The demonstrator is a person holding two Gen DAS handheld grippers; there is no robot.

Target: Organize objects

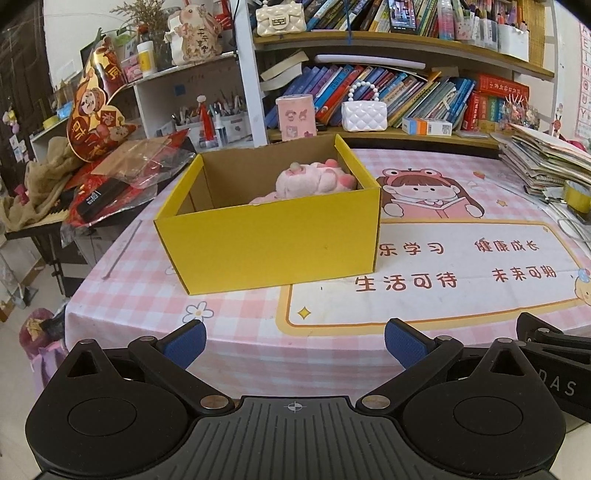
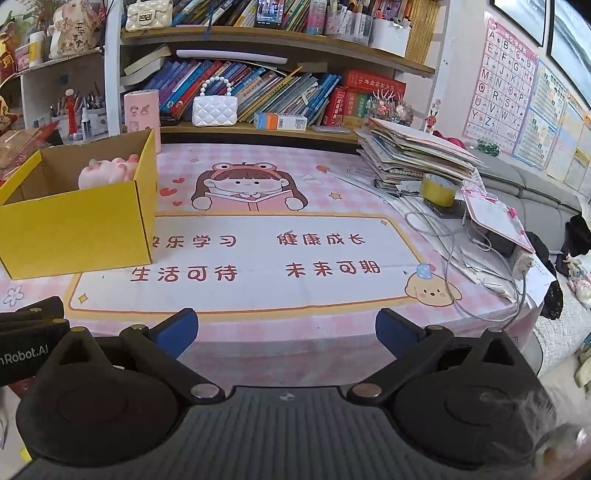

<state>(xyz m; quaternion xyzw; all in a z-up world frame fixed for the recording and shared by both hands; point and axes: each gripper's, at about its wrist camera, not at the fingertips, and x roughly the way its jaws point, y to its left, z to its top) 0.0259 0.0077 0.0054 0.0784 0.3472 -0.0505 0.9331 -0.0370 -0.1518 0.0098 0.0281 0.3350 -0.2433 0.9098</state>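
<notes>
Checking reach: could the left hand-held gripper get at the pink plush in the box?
Probably yes: left hand-held gripper is open, the box is uncovered, and plush shows above its rim.

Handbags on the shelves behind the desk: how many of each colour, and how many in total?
Cream quilted handbag, upper shelf: 1
White quilted handbag with a pearl handle, lower shelf: 1
Total: 2

Plush toy in box on table's left.
</notes>
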